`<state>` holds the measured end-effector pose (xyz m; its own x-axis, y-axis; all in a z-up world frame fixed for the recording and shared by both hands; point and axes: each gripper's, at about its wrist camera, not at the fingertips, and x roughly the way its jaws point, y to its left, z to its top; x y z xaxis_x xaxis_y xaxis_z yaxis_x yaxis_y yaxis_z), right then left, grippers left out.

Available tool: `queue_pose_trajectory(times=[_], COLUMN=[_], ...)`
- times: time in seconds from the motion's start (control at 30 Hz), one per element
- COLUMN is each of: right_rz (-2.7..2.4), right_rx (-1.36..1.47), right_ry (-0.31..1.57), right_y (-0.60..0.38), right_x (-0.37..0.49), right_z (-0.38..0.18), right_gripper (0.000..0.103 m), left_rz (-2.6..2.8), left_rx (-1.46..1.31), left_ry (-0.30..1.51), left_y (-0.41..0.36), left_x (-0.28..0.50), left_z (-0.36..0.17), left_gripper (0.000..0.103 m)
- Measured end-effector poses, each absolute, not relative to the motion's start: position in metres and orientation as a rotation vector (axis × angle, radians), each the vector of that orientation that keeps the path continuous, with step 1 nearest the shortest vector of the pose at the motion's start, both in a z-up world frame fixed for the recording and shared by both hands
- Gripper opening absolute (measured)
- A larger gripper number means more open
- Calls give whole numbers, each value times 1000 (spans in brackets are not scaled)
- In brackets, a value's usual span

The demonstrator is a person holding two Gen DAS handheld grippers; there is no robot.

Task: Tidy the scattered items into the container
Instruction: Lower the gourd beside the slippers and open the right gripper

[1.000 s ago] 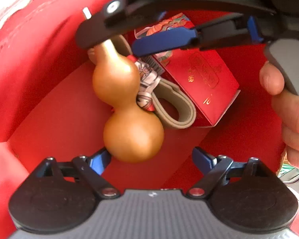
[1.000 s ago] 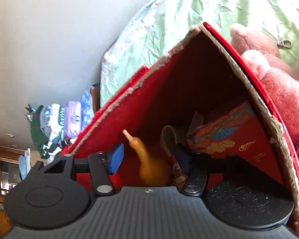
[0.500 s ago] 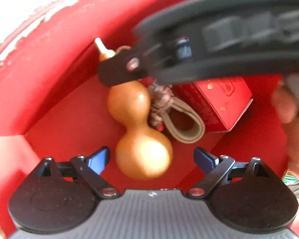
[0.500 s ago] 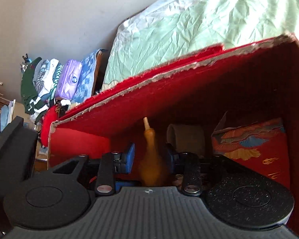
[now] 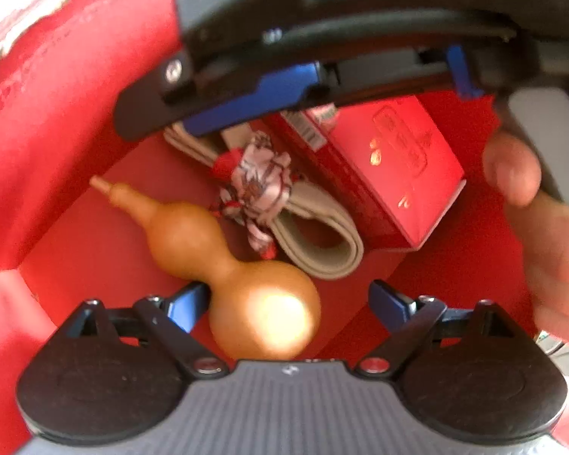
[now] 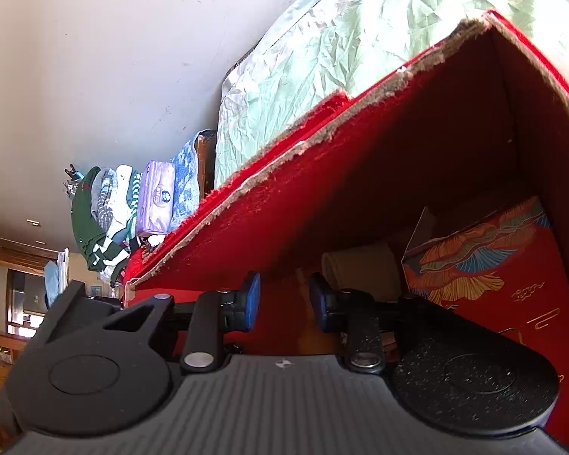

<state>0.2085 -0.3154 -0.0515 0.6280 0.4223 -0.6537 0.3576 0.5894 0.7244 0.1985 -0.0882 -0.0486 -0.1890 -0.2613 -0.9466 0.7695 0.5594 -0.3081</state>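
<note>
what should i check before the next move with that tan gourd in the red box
1. Tan double-bulb gourd lying on the floor of the red cardboard box: ok.
2. Left gripper open, its wide jaws standing either side of the gourd's large bulb: ok.
3. Left pads pressing on the gourd: cannot tell; one blue pad sits at its waist, the other stands clear.
4. Right gripper empty: cannot tell; its jaws are narrow, with something tan low in the gap.
5. Red patterned carton, beige folded strap and white-and-red knotted cloth already inside the box: ok.
6. Right gripper crowding the box's far side above the carton: not ok.
</note>
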Motion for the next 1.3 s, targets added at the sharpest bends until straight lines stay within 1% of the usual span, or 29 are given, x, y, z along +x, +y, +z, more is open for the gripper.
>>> queue_pose_trajectory(times=[0.1, 0.33, 0.67, 0.87, 0.93, 1.07, 1.17, 1.3], right_rz=[10, 3, -60, -151, -156, -157, -170, -167], right_rx=[949, 986, 901, 710, 695, 713, 706, 683], right_ry=[930, 894, 865, 924, 929, 914, 893, 904], right_y=[-311, -312, -319, -301, -297, -301, -300, -298], right_x=[211, 206, 196, 190, 189, 184, 183, 187], right_z=[-49, -49, -24, -23, -27, -34, -32, -32], right_gripper=[33, 33, 32, 33, 33, 31, 29, 29], left_rz=[-1001, -1008, -979, -932, -906, -873, -823, -774], left_rx=[443, 456, 494, 575, 616, 610, 614, 599], left_ry=[1482, 1482, 1459, 1408, 1387, 1371, 1327, 1269], left_y=[-91, -93, -91, -87, -85, -77, -71, -66], left_x=[197, 188, 176, 162, 157, 150, 142, 131], left_z=[-47, -47, -38, -28, -25, -17, -10, -3], left_gripper=[92, 92, 92, 93, 93, 93, 93, 93])
